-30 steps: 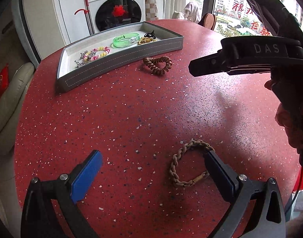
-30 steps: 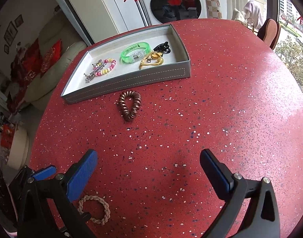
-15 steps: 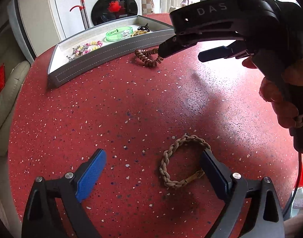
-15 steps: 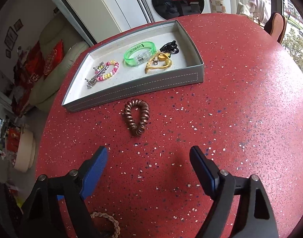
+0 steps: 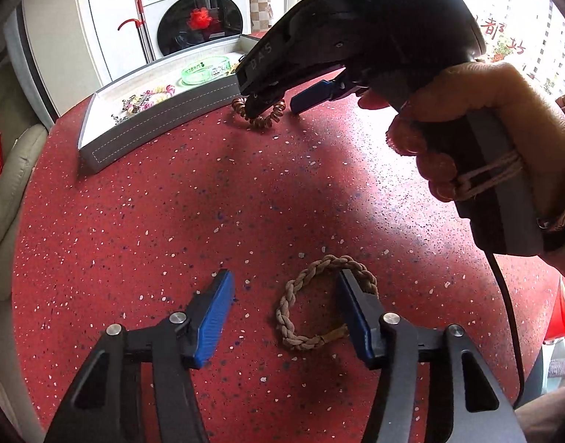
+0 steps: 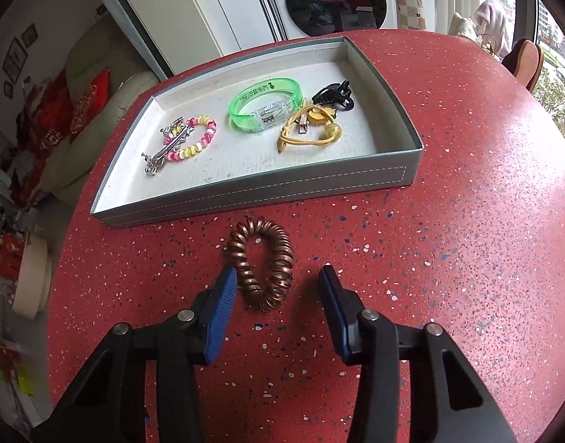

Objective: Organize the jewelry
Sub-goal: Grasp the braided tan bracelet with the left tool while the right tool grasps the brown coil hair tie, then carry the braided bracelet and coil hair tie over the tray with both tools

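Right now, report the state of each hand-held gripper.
Left hand-held gripper: closing around the braided bracelet; no grip yet.
Right hand-held gripper: closing around the coiled hair tie; not yet gripped.

A round red speckled table point(image 6: 467, 192) carries everything. A grey tray point(image 6: 267, 193) sits toward twelve o'clock. Just below it, at the centre of the right wrist view, lies a brown coil hair tie point(image 6: 262, 265). A braided tan bracelet point(image 5: 321, 308) lies toward six o'clock.
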Tool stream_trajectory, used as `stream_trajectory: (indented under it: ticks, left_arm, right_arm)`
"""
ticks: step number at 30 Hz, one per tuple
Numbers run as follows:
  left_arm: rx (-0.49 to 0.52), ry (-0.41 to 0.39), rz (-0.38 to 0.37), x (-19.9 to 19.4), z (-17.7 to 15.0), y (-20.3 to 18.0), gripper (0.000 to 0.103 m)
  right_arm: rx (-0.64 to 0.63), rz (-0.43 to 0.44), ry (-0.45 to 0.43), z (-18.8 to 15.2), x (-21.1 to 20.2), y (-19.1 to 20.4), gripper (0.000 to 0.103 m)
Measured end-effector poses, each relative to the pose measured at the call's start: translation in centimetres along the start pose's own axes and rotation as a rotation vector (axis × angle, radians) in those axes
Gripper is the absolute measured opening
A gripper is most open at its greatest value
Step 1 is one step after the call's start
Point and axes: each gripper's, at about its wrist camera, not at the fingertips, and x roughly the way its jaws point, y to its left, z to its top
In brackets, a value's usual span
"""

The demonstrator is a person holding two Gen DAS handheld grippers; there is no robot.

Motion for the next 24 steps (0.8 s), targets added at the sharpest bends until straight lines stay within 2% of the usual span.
stream_trajectory:
  ticks: [2,5,6,7,13,24]
  left_arm:
    - [0.006,-0.003,-0.004,-0.1,0.0,-0.2,0.062]
    - [0.007,-0.002,-0.004,-0.2,0.1,-0.1,0.047]
    - [0.003,-0.003,-0.01,-0.2,0.1,0.1,0.032]
    - [-0.007,0.0,-0.02,-0.2,0.2,0.4,0.028]
    - [-0.093,0.015,-0.108,-0.4,0.3,2.1,0.025]
    - [-0.169,-0.016,-0.117,-1.5,1.0,4.7,0.025]
  right_arm:
    - [-0.021,-0.018,-0.001,-0.1,0.0,0.3,0.039]
    - [-0.038,-0.029,0.003,-0.2,0.1,0.4,0.021]
    - [-0.042,-0.029,0.002,-0.2,0.1,0.5,0.012]
    - [-0.043,-0.032,-0.003,-0.3,-0.1,0.5,0.012]
    - [-0.055,-0.037,-0.035,-0.7,-1.4,0.4,0.012]
    - [-0.004,0.02,-0.052,-1.5,-3.6,-0.8,0.012]
